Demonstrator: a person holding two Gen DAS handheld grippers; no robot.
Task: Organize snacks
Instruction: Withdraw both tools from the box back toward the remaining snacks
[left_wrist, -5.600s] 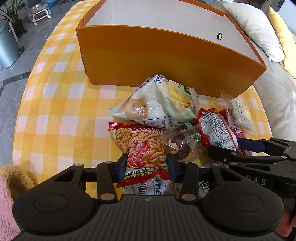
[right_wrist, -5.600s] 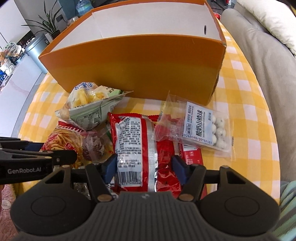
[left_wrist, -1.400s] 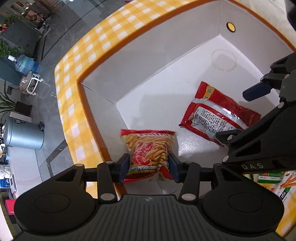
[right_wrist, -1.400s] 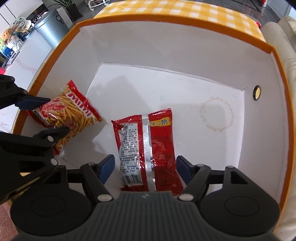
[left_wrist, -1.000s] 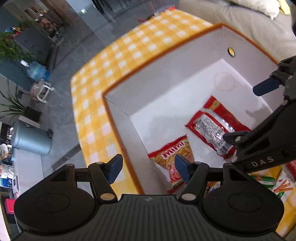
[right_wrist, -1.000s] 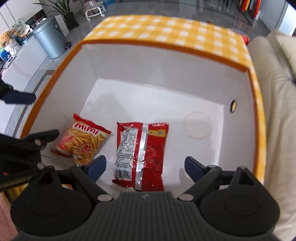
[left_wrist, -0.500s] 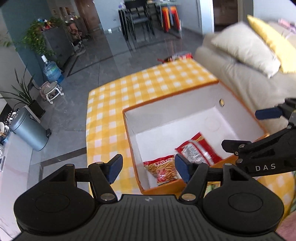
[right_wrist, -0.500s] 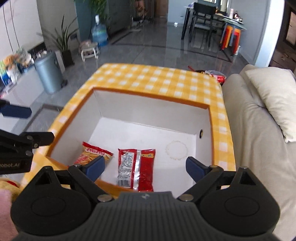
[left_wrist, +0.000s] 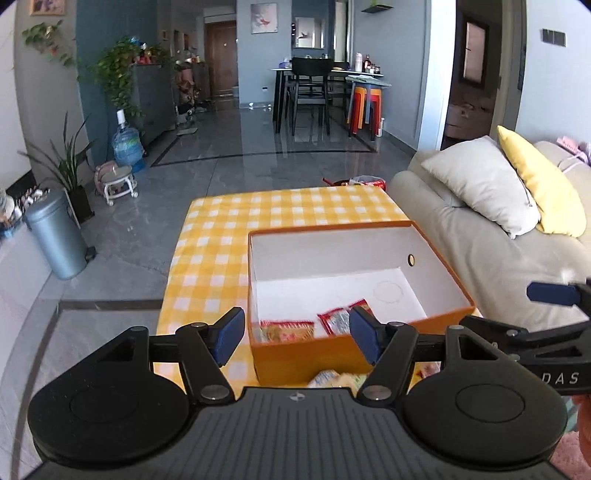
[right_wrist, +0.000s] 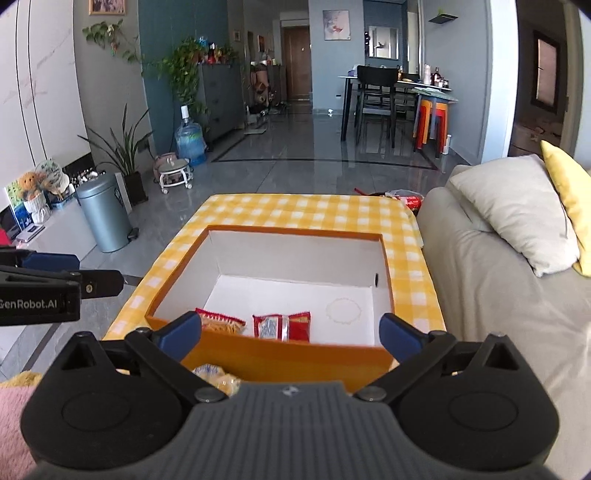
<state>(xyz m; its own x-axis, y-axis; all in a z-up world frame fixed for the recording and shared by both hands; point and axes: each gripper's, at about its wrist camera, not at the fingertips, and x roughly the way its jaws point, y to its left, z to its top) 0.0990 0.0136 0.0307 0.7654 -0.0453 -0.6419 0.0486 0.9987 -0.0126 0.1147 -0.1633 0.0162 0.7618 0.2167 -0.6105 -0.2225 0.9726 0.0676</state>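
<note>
Now both claws hang empty above the near edge of the orange box. The left gripper stands fairly wide, the right gripper wider. Inside the box, against its near wall, the shrimp-stick packet lies left of the red packet, just apart. Another snack bag, probably crisps, peeks out on the checked tablecloth in front of the box.

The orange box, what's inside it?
Inside the orange box lie two snacks: a shrimp stick packet and a red packet. The near wall hides their lower ends.
</note>
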